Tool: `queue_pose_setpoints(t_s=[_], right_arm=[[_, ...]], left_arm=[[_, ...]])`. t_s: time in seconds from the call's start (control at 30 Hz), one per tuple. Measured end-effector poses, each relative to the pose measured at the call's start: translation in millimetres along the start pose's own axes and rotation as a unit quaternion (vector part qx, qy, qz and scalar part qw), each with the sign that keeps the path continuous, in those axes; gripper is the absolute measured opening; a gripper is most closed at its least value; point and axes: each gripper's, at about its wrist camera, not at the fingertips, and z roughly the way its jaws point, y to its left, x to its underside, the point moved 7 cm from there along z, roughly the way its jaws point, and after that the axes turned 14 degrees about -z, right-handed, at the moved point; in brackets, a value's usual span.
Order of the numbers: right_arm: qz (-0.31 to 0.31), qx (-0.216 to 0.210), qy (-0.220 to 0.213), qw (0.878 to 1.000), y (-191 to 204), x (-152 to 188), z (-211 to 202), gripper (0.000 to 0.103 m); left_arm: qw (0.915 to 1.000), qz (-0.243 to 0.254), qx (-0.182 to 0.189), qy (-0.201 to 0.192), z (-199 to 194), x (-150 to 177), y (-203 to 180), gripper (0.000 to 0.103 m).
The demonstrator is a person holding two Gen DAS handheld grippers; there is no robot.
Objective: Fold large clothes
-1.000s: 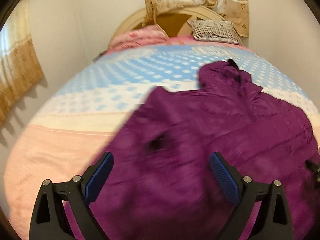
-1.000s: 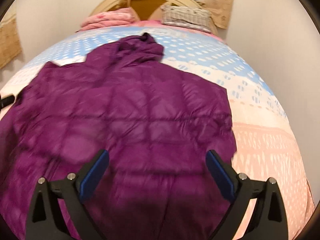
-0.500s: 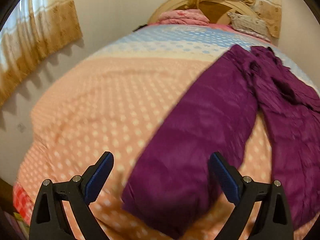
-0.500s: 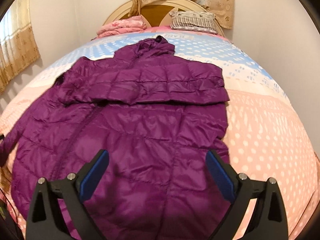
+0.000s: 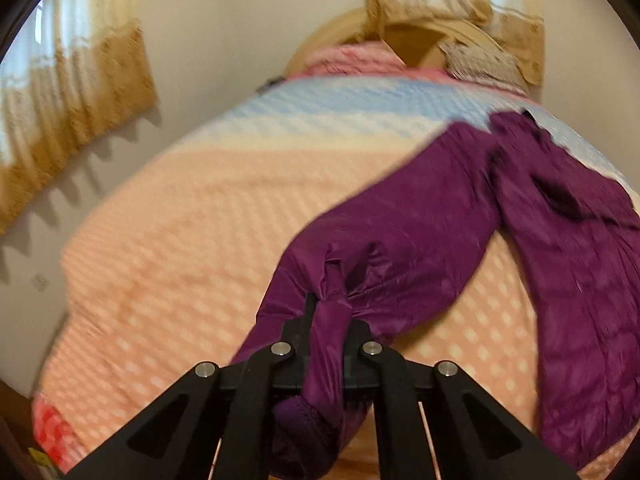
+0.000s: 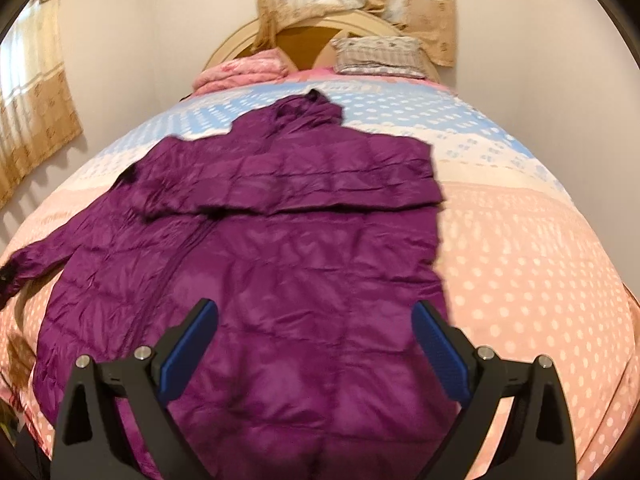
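Early stage: purple jacket [image 6: 280, 264] spread on bed [image 6: 540, 264], one sleeve already across the chest; left gripper [image 5: 328, 320] has just closed on the other sleeve [image 5: 400, 240] (cuff end); right gripper [image 6: 316, 344] gaping, empty; body folds remain.

jacket [image 6: 304, 264]: deep purple, quilted | bedspread [image 6: 532, 264]: peach with white dots at near edge, pale blue with white dots toward headboard | blanket [image 6: 240, 70]: pink | pillow [image 6: 380, 56]: grey check | curtains [image 5: 68, 92]: cream and gold | pads [image 6: 442, 354]: blue
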Motion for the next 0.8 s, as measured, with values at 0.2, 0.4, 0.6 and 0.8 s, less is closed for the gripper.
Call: queue_pose_setpoints(t_s=[0.2,0.4,0.6,0.8], right_arm=[[0.034,0.008,-0.003,0.999,-28.7,2.6,1.7,0.099],[0.045,0.026,-0.001,0.999,-52.3,9.3,-1.5,0.099],[0.054,0.039,-0.002,0.998,-75.7,15.7,-8.0,0.099],[0.072,0.045,-0.001,0.996,-92.7,27.9,-9.7,0.099]], left_arm=[[0.9990,-0.019,-0.023,-0.034,-5.1,-50.1,12.2,0.004],[0.9979,0.002,0.013,-0.063,-19.8,-88.0,-45.4,0.004],[0.9923,0.056,0.085,-0.070,-35.7,-97.8,-146.9,0.004],[0.9801,0.108,0.150,-0.073,-48.2,-89.1,-256.2,0.004]])
